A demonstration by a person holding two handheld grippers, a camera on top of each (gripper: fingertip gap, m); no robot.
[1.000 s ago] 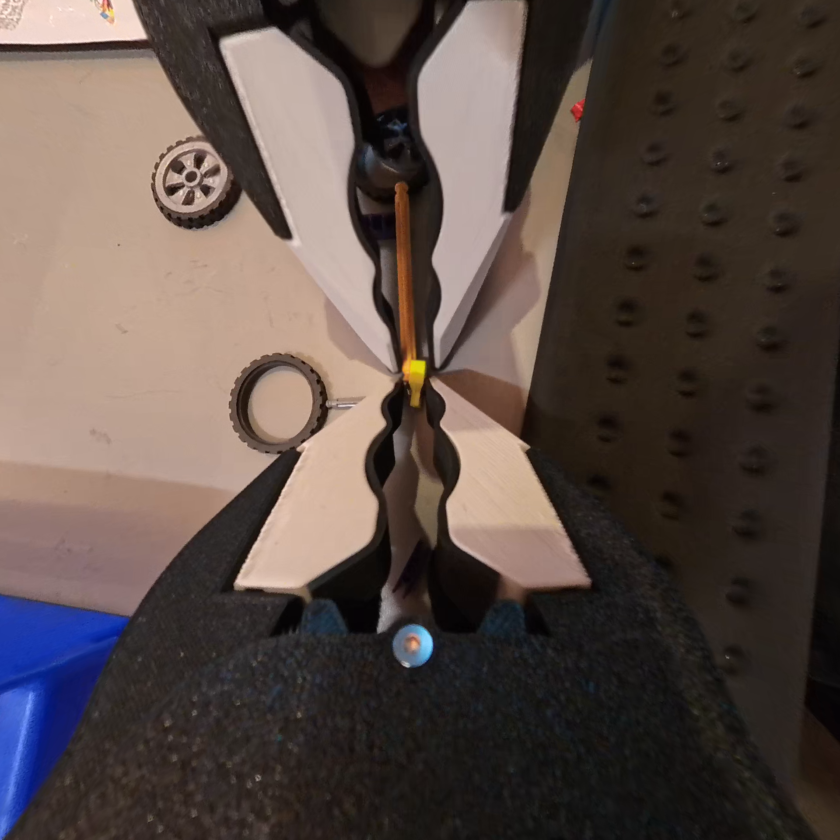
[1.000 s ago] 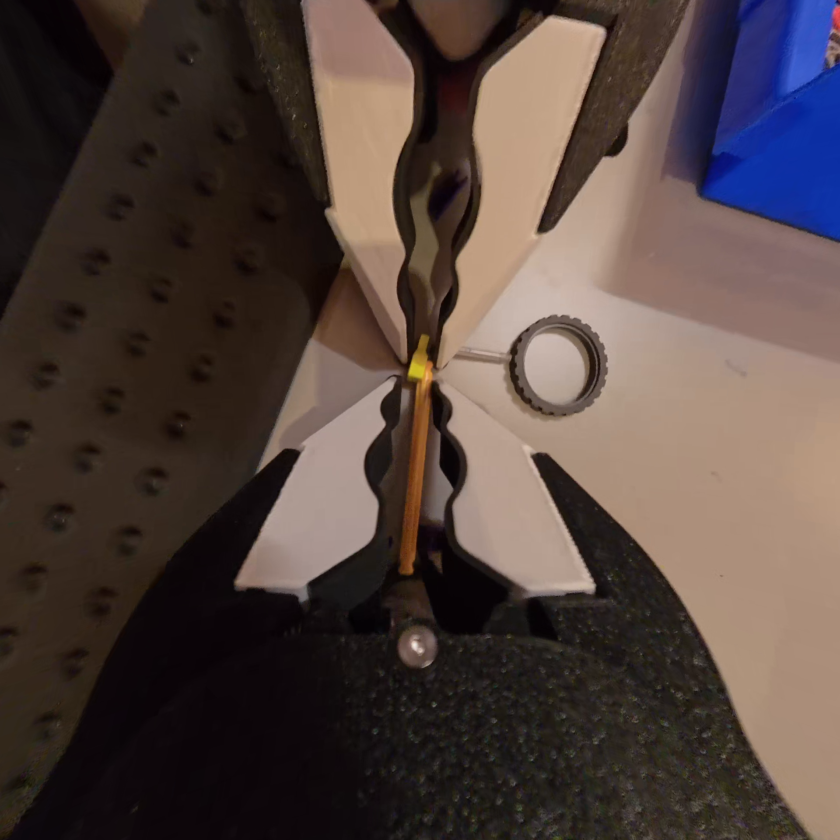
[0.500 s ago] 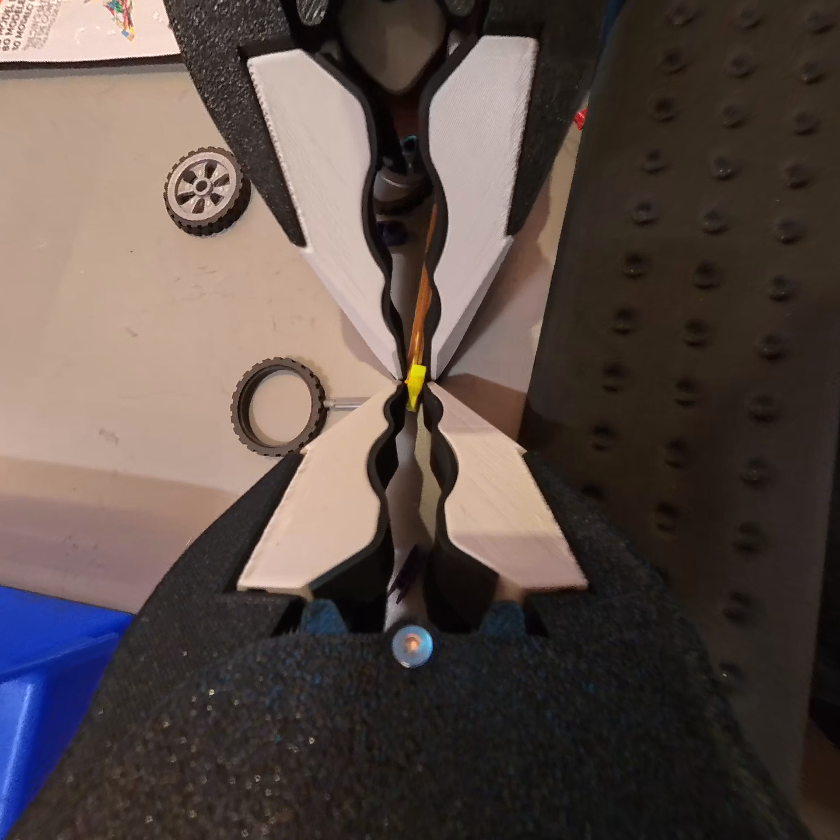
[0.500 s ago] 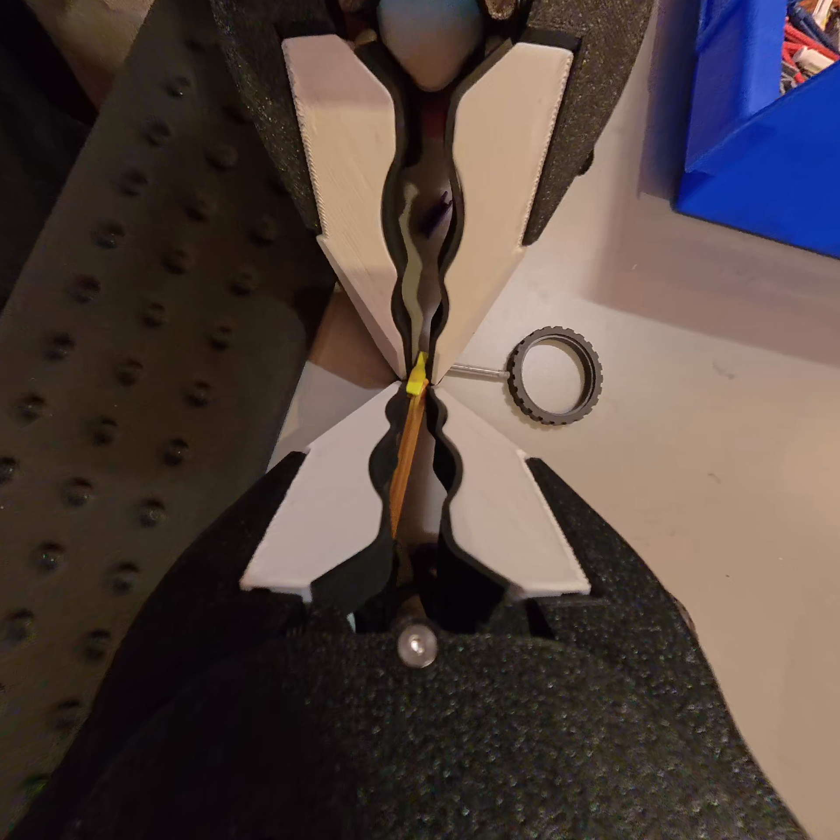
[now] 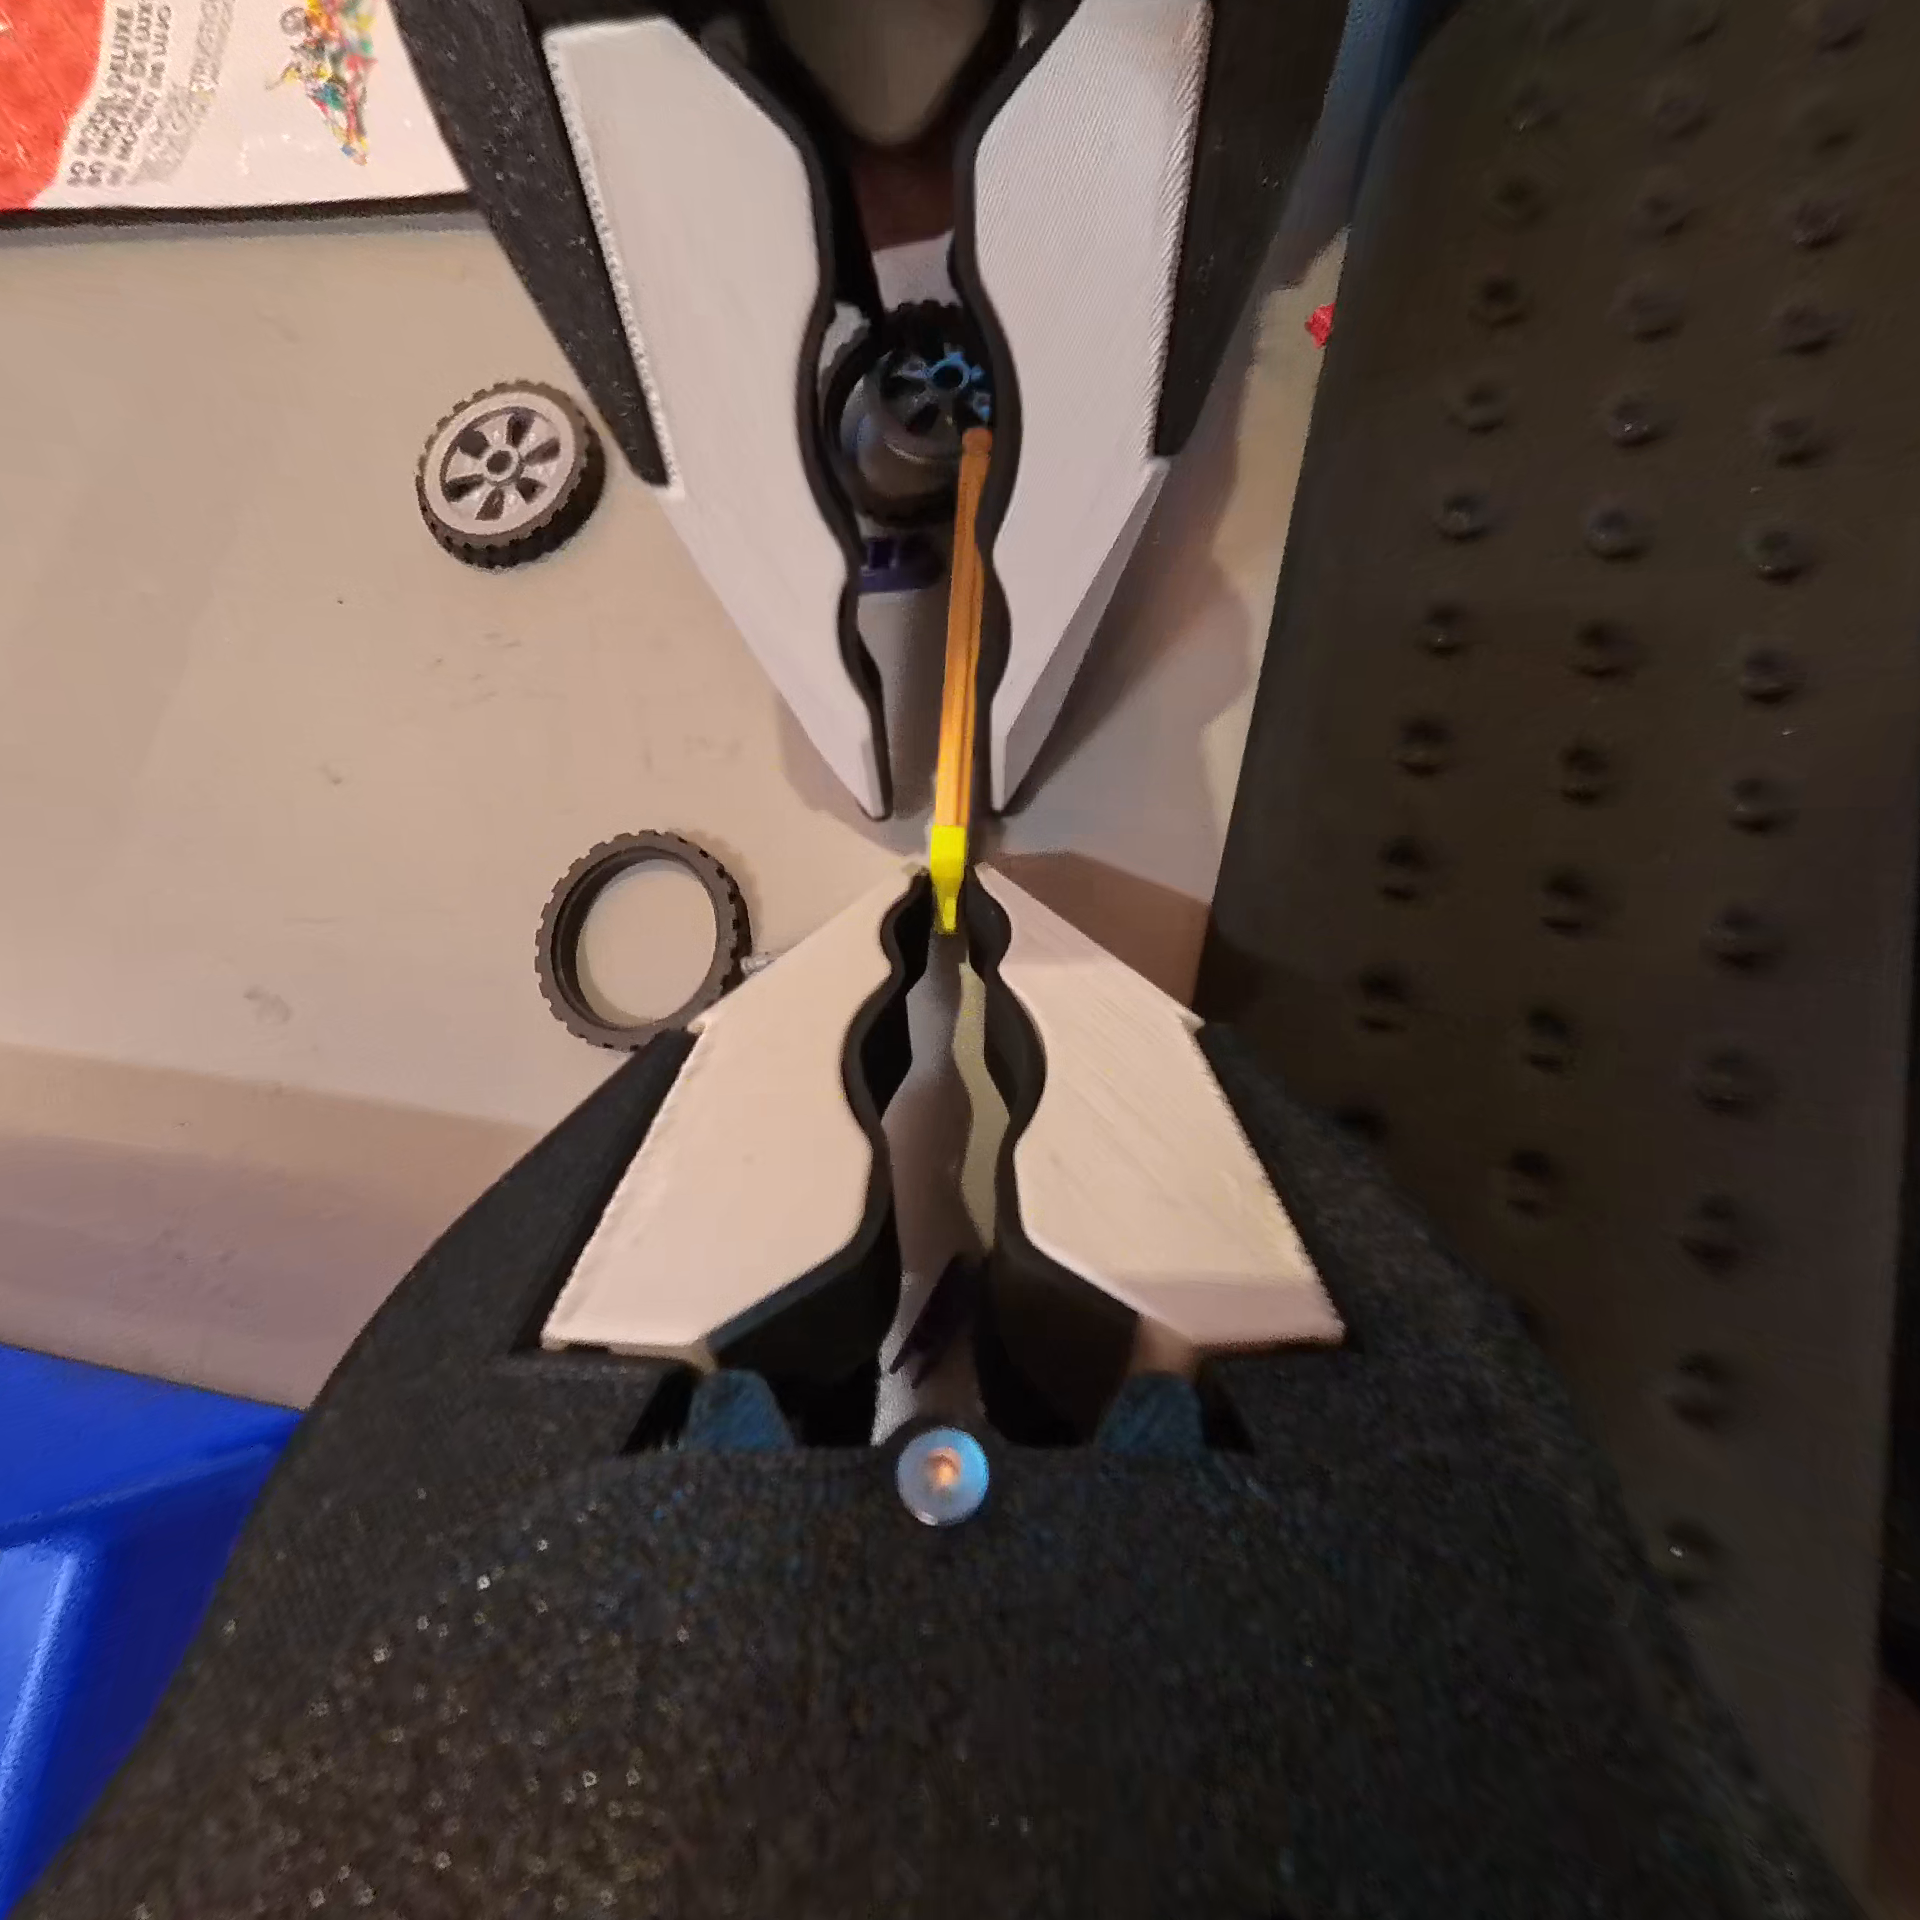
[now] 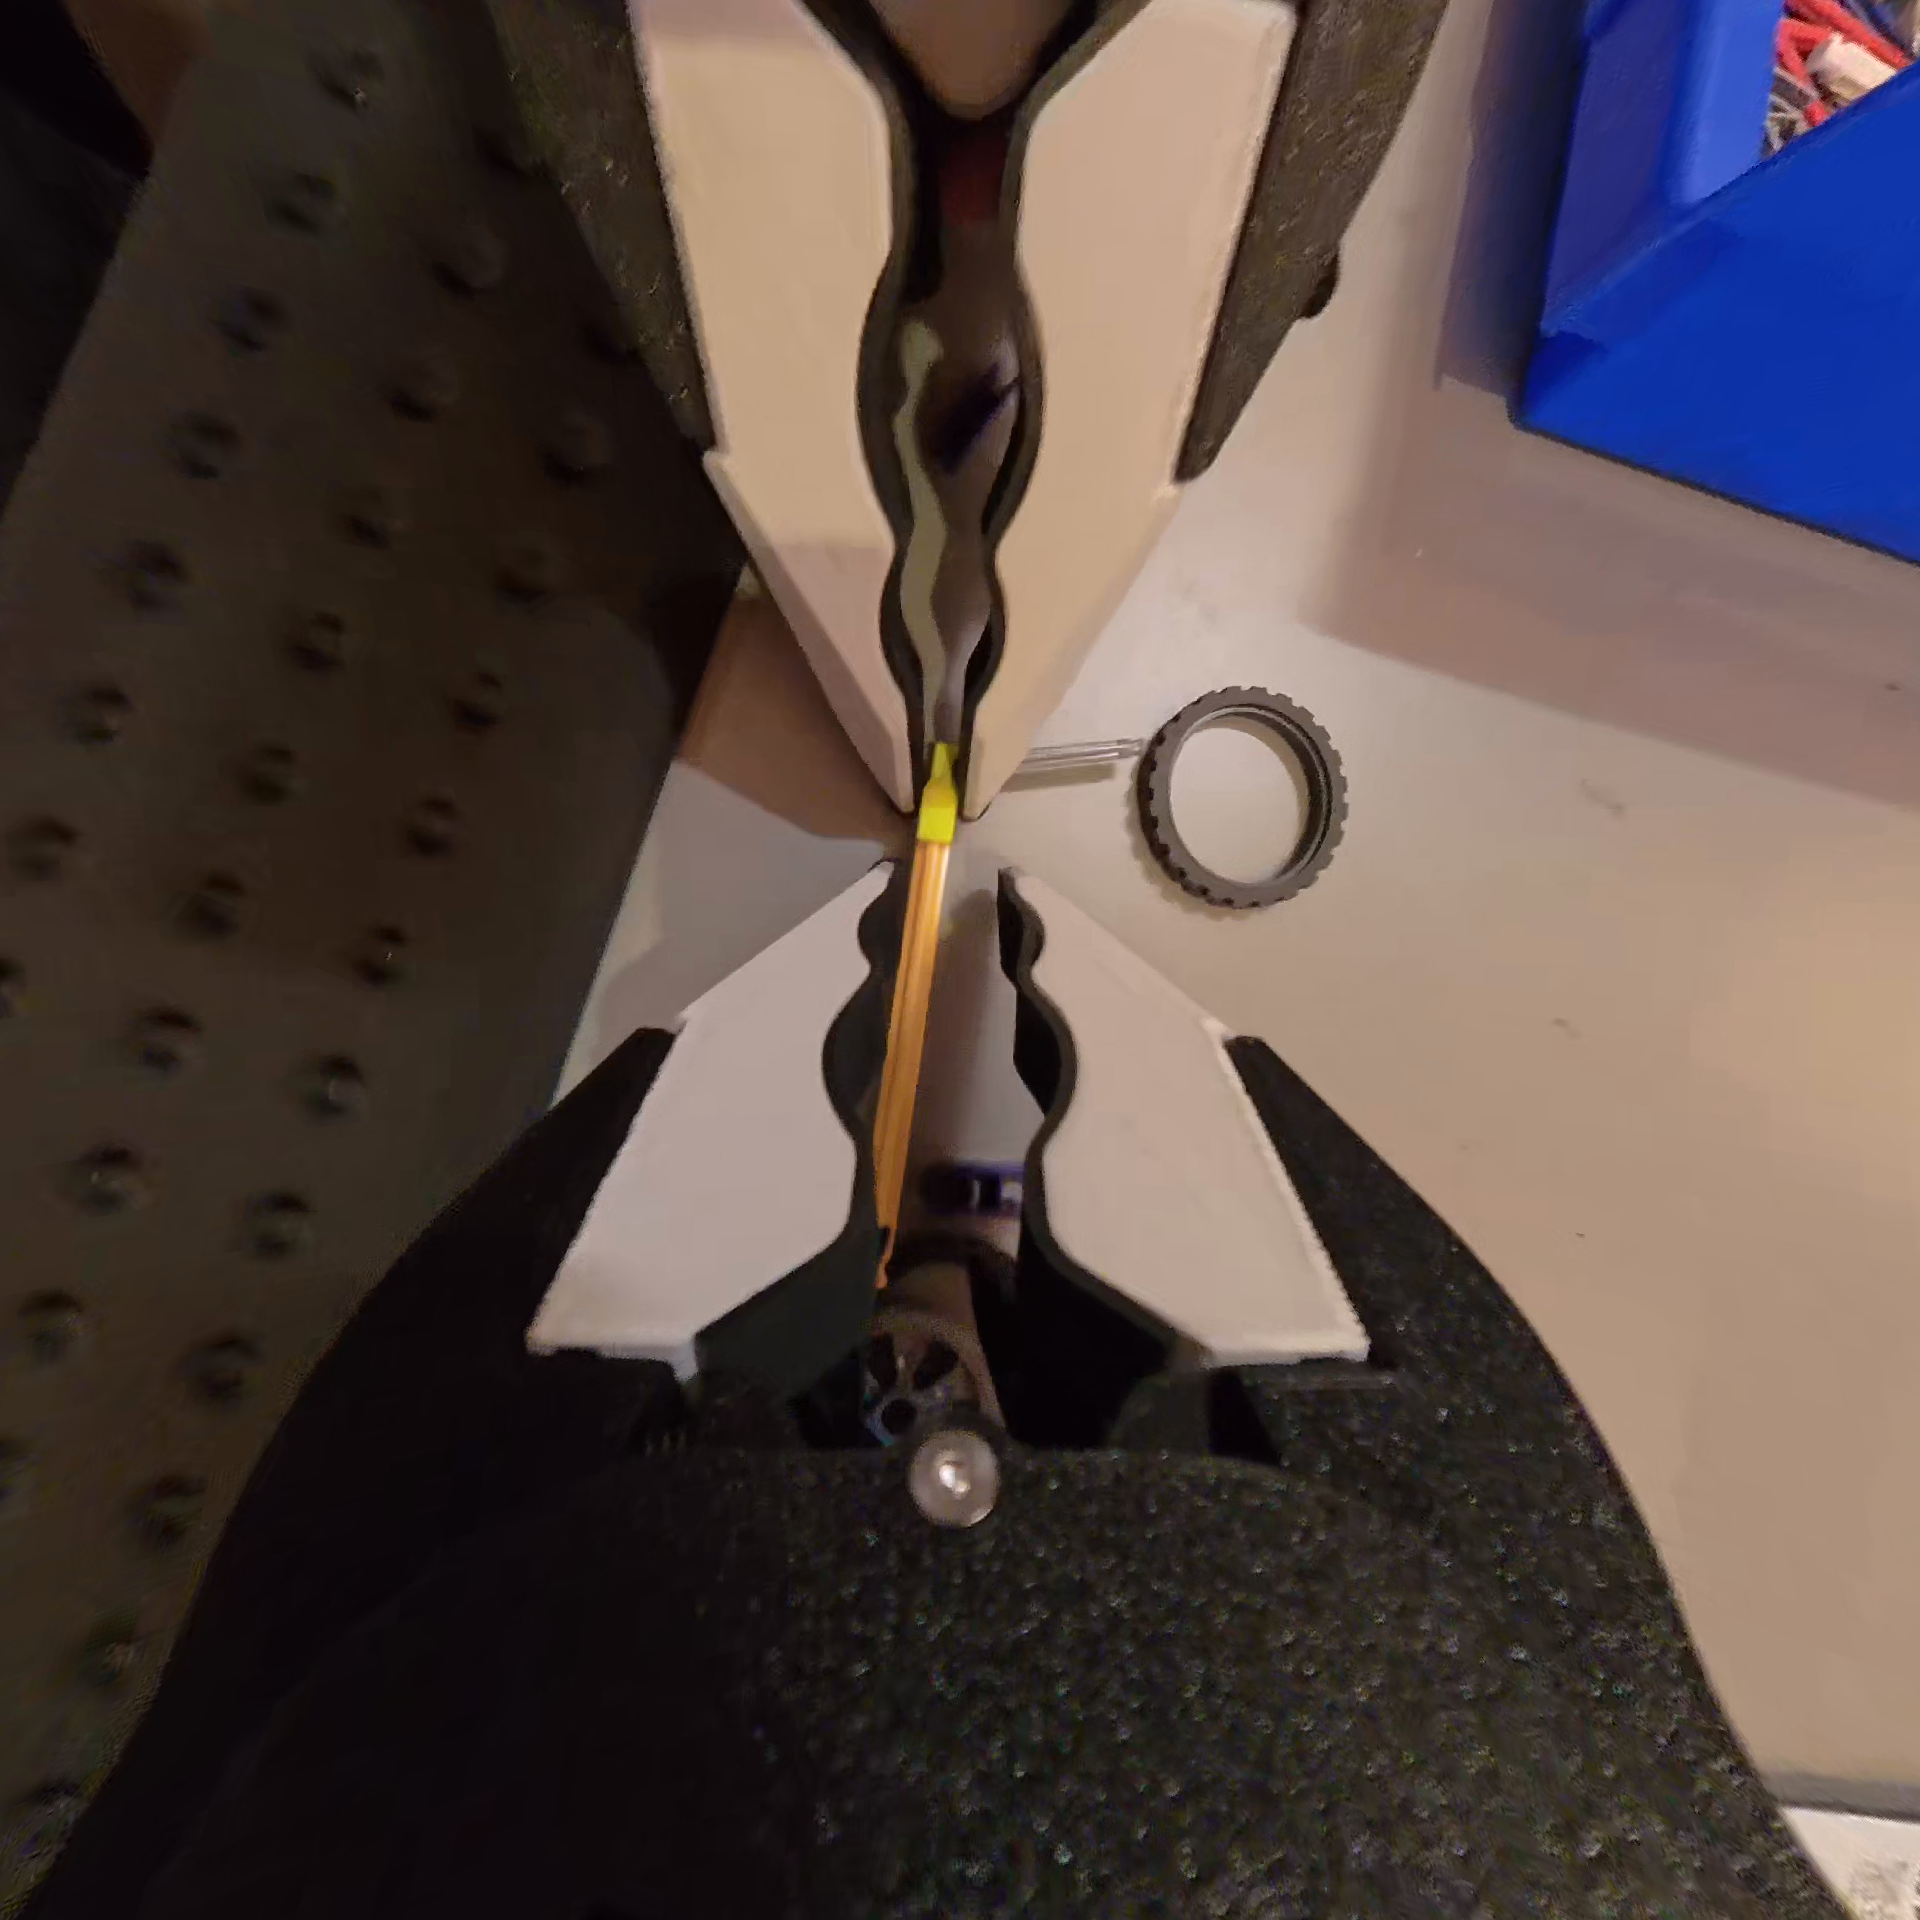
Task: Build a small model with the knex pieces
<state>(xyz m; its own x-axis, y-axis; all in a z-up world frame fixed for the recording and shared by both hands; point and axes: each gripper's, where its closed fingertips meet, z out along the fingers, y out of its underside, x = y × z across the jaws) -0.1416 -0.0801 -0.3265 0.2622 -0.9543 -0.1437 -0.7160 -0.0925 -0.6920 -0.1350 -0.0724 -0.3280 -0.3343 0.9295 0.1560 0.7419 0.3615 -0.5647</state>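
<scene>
Beige table (image 5: pixel 260 675), tyre ring (image 5: pixel 642 940), wheel (image 5: pixel 506 476)

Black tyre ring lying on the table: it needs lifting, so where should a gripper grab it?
Probably pinch the black tyre ring through its wall from above, one finger inside the hole, one outside: it lies flat and hollow, rim upward.

Glossy plastic rod (image 5: pixel 958 665), matt rubbery tyre (image 5: pixel 642 952), studded mat (image 5: pixel 1579 727).

Scuffed beige tabletop (image 5: pixel 260 644) under warm indoor light, dark studded rubber mat (image 5: pixel 1610 727) along one edge, bright blue plastic bin (image 6: pixel 1745 343) casting a soft shadow, printed paper sheet (image 5: pixel 208 104) at the far side.
</scene>
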